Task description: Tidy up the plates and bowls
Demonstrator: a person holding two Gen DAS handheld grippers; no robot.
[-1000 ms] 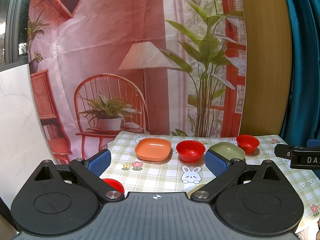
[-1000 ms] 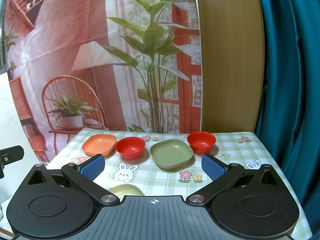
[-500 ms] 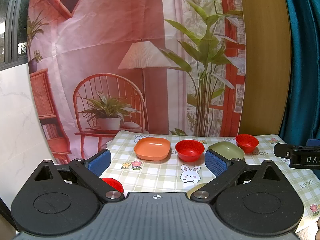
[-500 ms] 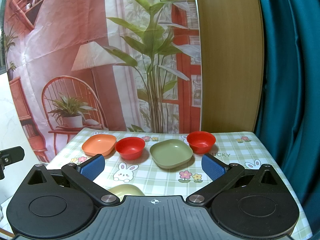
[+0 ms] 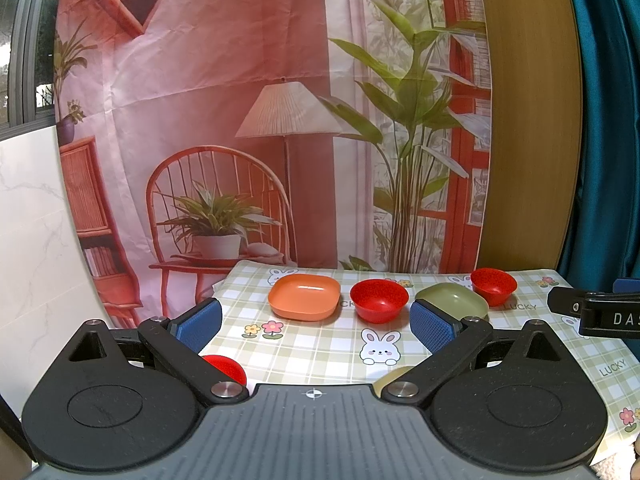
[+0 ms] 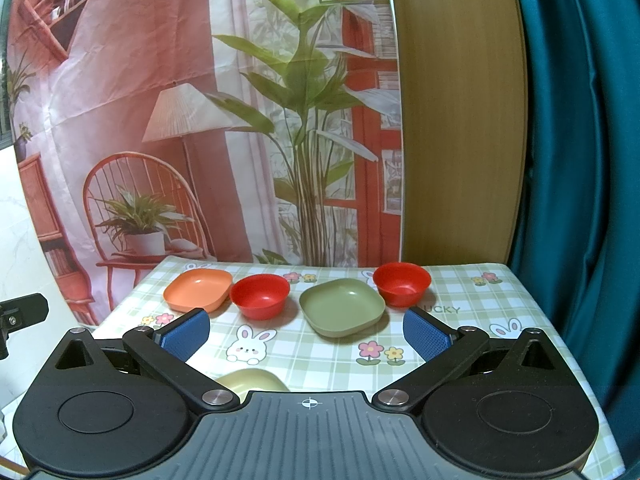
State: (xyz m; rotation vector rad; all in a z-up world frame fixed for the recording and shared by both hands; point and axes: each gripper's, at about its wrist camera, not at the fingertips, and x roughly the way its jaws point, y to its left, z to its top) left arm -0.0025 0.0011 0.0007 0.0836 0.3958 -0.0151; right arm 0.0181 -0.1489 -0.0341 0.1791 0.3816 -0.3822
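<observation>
Both hand-held grippers, left (image 5: 316, 320) and right (image 6: 306, 332), are spread wide and empty above the near edge of the surface (image 6: 320, 356), with the orange plate (image 6: 199, 290), a red bowl (image 6: 259, 295), the green plate (image 6: 342, 313) and a second red bowl (image 6: 401, 283) in a row at the back. Another red bowl (image 5: 224, 367) and a pale dish (image 6: 252, 385) sit half hidden under the grippers, so a low reach forward could knock them. The row is crowded too, and a wide jaw closing on one rim may shove its neighbour.
</observation>
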